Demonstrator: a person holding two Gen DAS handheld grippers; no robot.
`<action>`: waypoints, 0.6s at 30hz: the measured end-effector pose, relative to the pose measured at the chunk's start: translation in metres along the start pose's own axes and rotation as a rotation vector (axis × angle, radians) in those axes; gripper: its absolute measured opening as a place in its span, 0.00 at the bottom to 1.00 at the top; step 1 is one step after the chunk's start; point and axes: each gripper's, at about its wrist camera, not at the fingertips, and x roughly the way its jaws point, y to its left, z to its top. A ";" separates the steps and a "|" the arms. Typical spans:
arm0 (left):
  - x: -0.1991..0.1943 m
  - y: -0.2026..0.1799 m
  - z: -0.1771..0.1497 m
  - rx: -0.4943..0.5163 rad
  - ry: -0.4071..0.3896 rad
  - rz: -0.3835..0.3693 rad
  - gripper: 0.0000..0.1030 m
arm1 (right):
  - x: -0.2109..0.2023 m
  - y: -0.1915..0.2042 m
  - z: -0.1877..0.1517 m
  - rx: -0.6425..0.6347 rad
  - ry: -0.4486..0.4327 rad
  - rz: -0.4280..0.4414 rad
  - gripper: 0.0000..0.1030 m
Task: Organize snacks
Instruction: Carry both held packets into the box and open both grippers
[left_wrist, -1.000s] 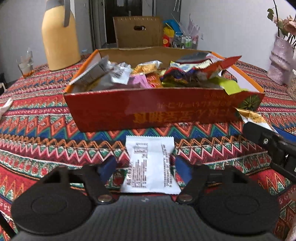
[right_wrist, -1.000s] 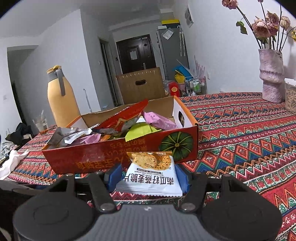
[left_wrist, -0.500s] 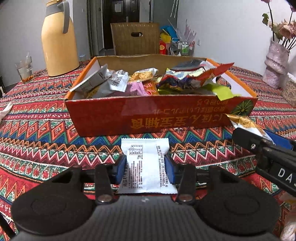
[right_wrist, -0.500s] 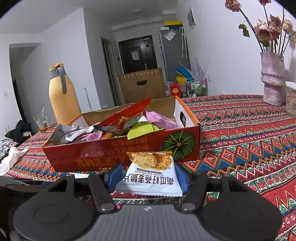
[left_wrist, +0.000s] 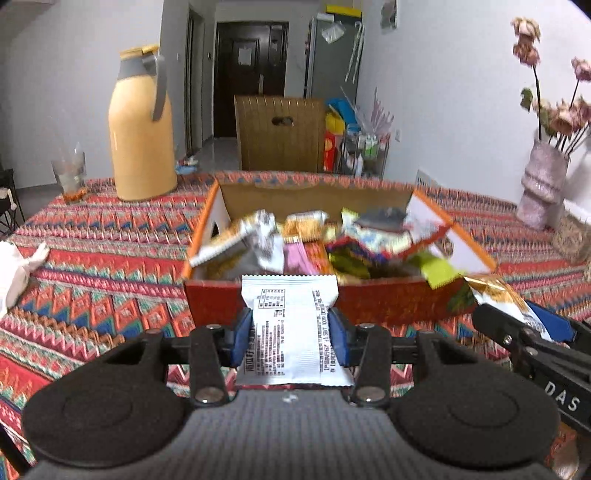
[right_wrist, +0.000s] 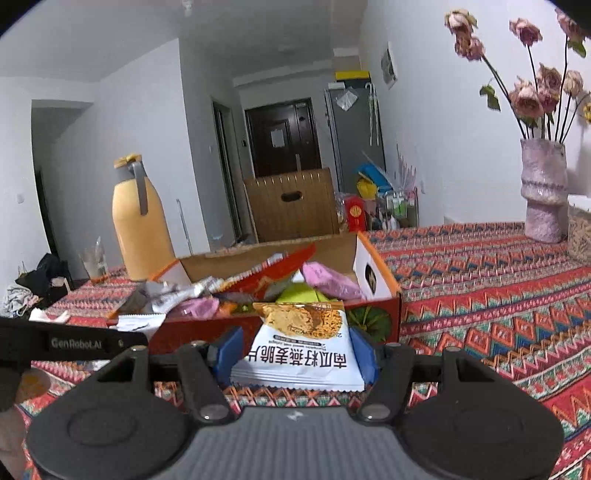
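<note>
A red cardboard box (left_wrist: 388, 301) (right_wrist: 380, 314) full of mixed snack packets stands on the patterned tablecloth. My left gripper (left_wrist: 290, 338) is shut on a white snack packet (left_wrist: 290, 325) with printed text, lifted clear of the cloth in front of the box's near wall. My right gripper (right_wrist: 295, 350) is shut on a white packet with a cracker picture (right_wrist: 301, 339), held just before the box's near right corner. In the left wrist view the right gripper (left_wrist: 524, 328) shows at the right edge with its packet. The left gripper (right_wrist: 74, 343) shows at the left of the right wrist view.
A tall yellow thermos (left_wrist: 142, 129) and a glass (left_wrist: 70, 173) stand at the table's far left. A pale vase of dried flowers (left_wrist: 543, 181) stands at the far right. A wooden chair back (left_wrist: 280, 133) rises behind the table. A white cloth (left_wrist: 14, 266) lies at the left edge.
My left gripper closed on the white packet and lifted it off the cloth toward the box. The right gripper rose slightly, still holding its packet.
</note>
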 end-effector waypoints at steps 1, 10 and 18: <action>-0.002 0.002 0.004 -0.003 -0.009 0.000 0.43 | -0.001 0.001 0.003 -0.004 -0.010 0.000 0.60; -0.008 0.009 0.038 -0.031 -0.090 -0.001 0.43 | 0.000 0.009 0.044 -0.018 -0.094 -0.010 0.60; 0.008 0.015 0.065 -0.069 -0.117 0.004 0.43 | 0.030 0.011 0.070 -0.024 -0.105 -0.024 0.60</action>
